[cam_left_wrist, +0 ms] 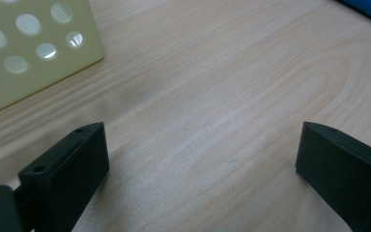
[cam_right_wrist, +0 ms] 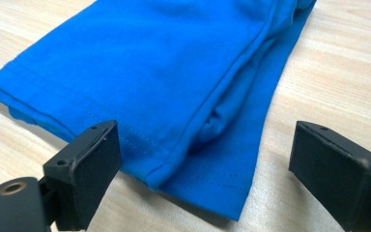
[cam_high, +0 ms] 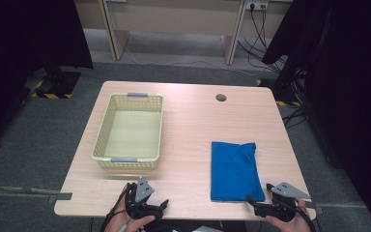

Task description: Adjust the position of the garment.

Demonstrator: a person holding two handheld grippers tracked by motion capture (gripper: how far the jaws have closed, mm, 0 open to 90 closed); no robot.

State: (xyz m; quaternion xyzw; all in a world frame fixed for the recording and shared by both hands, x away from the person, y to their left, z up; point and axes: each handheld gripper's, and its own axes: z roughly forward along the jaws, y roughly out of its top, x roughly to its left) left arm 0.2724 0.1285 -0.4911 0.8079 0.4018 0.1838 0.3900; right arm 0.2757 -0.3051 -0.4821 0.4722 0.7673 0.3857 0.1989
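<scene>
A folded blue cloth lies flat on the right half of the wooden table; its near corner spreads between and just beyond my right jaws. My right gripper is open at the table's front edge, by the cloth's near right corner, with nothing held. A pale yellow perforated basket stands empty on the left half, and its wall shows at upper left in the left gripper view. My left gripper is open over bare wood, in front of the basket.
A round cable hole sits near the table's far edge. Black curtains hang at both sides, and a desk with cables stands beyond the table. Bare wood lies between basket and cloth.
</scene>
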